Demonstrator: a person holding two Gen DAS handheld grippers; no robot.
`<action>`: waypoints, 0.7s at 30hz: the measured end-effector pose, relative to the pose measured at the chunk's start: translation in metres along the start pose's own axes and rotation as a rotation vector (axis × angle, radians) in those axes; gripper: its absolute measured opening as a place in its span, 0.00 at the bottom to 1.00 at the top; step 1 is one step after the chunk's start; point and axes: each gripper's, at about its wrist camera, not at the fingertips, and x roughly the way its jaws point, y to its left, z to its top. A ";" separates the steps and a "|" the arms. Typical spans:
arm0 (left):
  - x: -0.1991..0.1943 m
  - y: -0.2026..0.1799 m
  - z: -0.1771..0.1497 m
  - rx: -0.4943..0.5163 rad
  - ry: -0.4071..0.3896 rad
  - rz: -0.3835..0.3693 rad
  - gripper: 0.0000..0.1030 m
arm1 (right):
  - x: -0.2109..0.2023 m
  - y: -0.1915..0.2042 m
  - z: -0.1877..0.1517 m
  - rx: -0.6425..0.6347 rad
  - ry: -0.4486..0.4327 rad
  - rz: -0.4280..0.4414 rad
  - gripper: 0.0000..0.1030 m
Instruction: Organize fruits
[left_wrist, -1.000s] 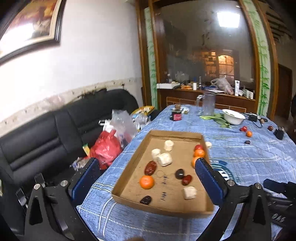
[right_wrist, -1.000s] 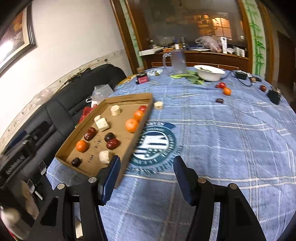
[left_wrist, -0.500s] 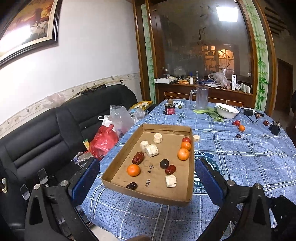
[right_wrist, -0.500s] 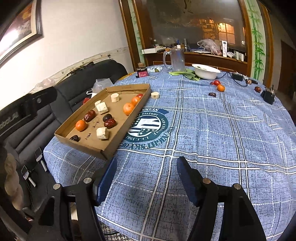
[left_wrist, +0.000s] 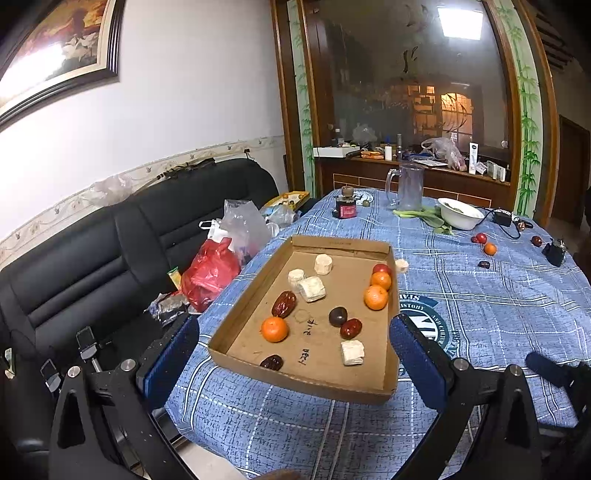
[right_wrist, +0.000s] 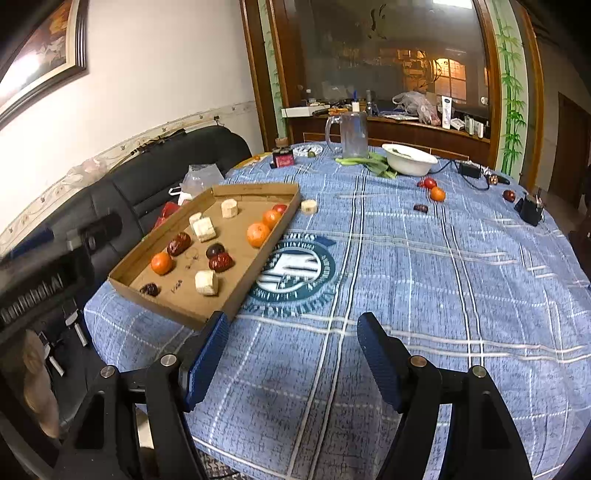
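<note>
A shallow cardboard tray (left_wrist: 391, 325) of round fruits is set at the table's (right_wrist: 443, 280) left edge; the left claw (left_wrist: 293, 363) and right claw (right_wrist: 291, 354), just opening, are held wide and empty.

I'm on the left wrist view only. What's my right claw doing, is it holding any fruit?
Observer: No. The right claw is open over the bare tablecloth with nothing between its fingers. Its jaws have just been opening.
Operator: Where is it relative to the tray?
Observer: Its finger nearer the cardboard tray sits by the tray's near right corner. I cannot tell whether it touches.
Operator: Anything behind my left claw?
Observer: What looks like a hand shows at the lower left edge of the right wrist view.
</note>
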 end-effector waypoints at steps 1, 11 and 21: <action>0.001 0.000 0.000 0.000 0.001 -0.001 1.00 | 0.000 0.001 0.003 -0.003 -0.005 -0.005 0.75; 0.010 0.002 -0.005 0.001 0.027 -0.003 1.00 | 0.008 0.005 0.011 -0.001 0.014 -0.019 0.79; 0.018 0.003 -0.009 -0.001 0.055 -0.006 1.00 | 0.012 0.012 0.011 -0.027 0.020 -0.012 0.79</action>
